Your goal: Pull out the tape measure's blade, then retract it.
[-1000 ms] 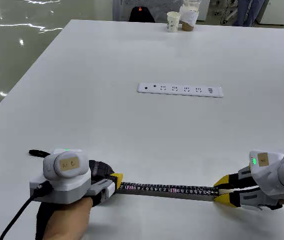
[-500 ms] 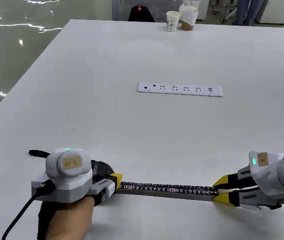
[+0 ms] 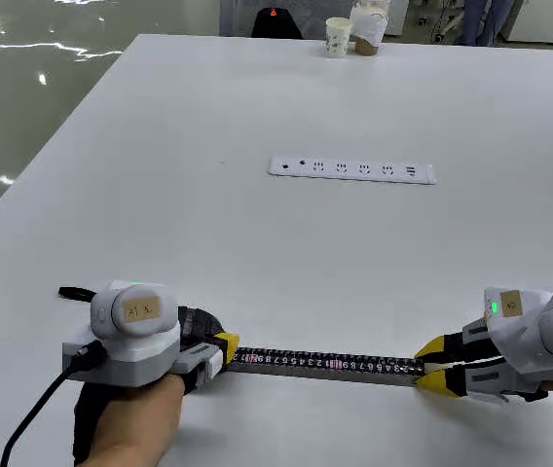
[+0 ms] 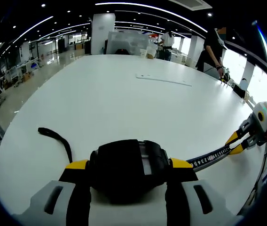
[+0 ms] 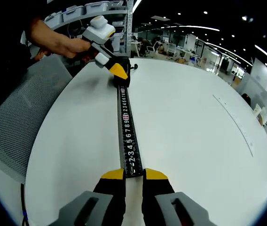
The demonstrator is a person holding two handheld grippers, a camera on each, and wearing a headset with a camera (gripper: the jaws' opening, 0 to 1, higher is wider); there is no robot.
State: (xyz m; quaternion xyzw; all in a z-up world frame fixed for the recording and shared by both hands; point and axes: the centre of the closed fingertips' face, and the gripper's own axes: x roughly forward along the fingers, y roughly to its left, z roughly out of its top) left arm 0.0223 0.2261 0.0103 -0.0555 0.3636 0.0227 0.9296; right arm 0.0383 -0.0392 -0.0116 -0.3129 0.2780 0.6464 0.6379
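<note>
The black tape measure case (image 4: 126,165) sits clamped between the yellow-tipped jaws of my left gripper (image 3: 220,349) near the table's front left; in the head view the case (image 3: 197,326) is mostly hidden behind the gripper. Its dark numbered blade (image 3: 325,365) lies drawn out flat across the white table to my right gripper (image 3: 433,364), which is shut on the blade's end. The right gripper view shows the blade (image 5: 127,134) running straight from my right gripper (image 5: 133,174) to the left gripper (image 5: 119,70). A black wrist strap (image 4: 56,139) trails from the case.
A white power strip (image 3: 351,170) lies mid-table. Two paper cups (image 3: 339,39) stand at the far edge. A cable (image 3: 33,413) runs from the left gripper off the front edge. People stand beyond the table (image 4: 100,94) in the left gripper view.
Both grippers have held their places, and the blade stays drawn out at about the same length. The head camera has tilted slightly.
</note>
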